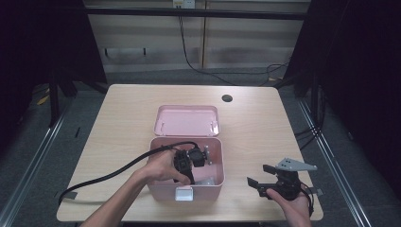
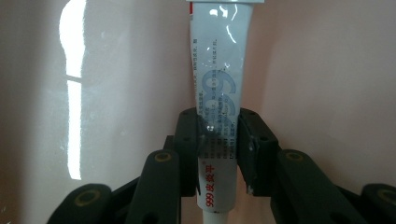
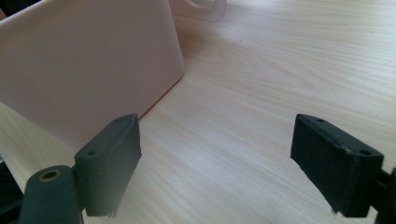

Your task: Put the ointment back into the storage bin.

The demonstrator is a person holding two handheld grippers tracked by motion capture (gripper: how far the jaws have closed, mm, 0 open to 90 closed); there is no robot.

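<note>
A pink box (image 1: 217, 161) stands open at the middle of the table, its lid (image 1: 187, 120) lying flat just behind it. My left gripper (image 1: 194, 158) reaches down into the box. In the left gripper view its jaws are shut on a white ointment tube (image 2: 218, 93) with blue and red print, held against the pink inner wall (image 2: 322, 74). My right gripper (image 1: 261, 176) rests low over the table to the right of the box, open, with nothing between its fingers (image 3: 109, 161). The box's outer side (image 3: 88, 65) stands to the left in the right gripper view.
A white latch (image 1: 184, 193) sits on the box's front wall. A black cable (image 1: 108, 175) trails from the left gripper across the table's left side. A round cable hole (image 1: 227, 98) lies at the table's far right. Bare wood (image 3: 261, 93) spreads around the right gripper.
</note>
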